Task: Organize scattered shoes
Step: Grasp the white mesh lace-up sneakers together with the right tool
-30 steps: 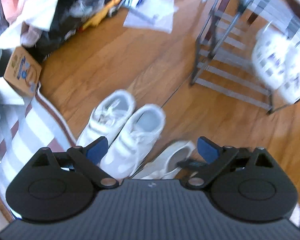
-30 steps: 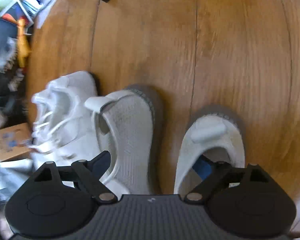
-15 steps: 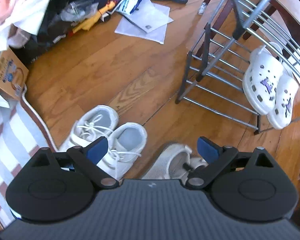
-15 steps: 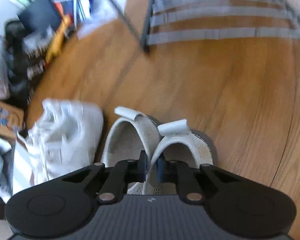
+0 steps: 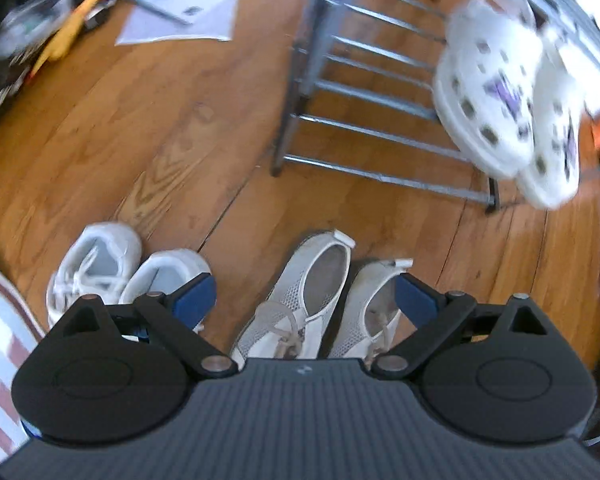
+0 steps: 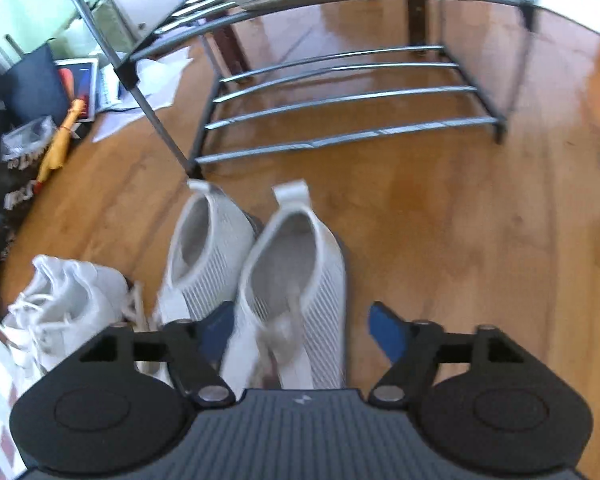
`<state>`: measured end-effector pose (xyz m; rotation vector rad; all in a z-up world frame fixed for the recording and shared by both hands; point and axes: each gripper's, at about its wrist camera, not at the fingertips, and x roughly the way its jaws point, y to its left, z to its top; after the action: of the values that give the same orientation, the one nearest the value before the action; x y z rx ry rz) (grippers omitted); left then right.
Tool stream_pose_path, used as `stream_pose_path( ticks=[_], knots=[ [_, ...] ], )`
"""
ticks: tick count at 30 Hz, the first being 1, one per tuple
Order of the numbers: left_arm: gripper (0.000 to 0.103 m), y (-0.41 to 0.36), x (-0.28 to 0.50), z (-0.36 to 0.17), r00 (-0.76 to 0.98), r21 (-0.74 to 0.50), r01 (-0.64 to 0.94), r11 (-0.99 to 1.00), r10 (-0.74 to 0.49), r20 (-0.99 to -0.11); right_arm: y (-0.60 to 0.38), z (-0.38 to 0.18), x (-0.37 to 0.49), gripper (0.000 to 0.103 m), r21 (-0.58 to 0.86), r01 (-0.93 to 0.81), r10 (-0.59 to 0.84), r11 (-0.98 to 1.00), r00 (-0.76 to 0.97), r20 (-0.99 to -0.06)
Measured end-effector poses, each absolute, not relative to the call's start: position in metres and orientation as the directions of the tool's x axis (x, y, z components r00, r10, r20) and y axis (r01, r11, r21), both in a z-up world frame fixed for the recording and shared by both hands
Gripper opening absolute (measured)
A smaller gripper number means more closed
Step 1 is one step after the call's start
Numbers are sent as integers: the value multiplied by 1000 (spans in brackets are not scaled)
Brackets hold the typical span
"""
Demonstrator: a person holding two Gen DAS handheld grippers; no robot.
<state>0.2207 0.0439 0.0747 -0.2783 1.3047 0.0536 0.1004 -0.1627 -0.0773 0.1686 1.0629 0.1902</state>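
Note:
A pair of white mesh slip-on shoes [image 5: 300, 300] [image 6: 292, 280] stands side by side on the wood floor, heels toward the metal shoe rack [image 5: 364, 100] [image 6: 340, 112]. My left gripper [image 5: 304, 300] is open above them. My right gripper [image 6: 304, 332] is open, its fingers on either side of the right mesh shoe. A pair of white lace-up sneakers [image 5: 112, 268] [image 6: 64, 308] sits to the left. White clogs [image 5: 512, 108] rest on the rack's right side.
A striped rug [image 5: 0, 352] lies at the left edge. Papers [image 5: 180, 8], a dark bag and clutter [image 6: 28, 128] lie at the far left. A chair leg [image 6: 224, 36] stands behind the rack.
My right gripper was shut on the two mesh shoes' inner edges; it has opened, and the shoes now stand together. Both views have shifted toward the rack.

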Motion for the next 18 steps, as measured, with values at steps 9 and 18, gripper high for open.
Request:
stream_pose_path(
  ticks=[9, 18],
  knots=[
    [97, 2, 231, 16, 24, -37, 297, 954, -47, -999, -170, -104, 56, 80, 293, 20, 251, 956, 463, -850],
    [98, 40, 185, -19, 212, -84, 378, 922, -174, -962, -180, -132, 50, 1, 363, 27, 288, 932, 553, -782]
  ],
)
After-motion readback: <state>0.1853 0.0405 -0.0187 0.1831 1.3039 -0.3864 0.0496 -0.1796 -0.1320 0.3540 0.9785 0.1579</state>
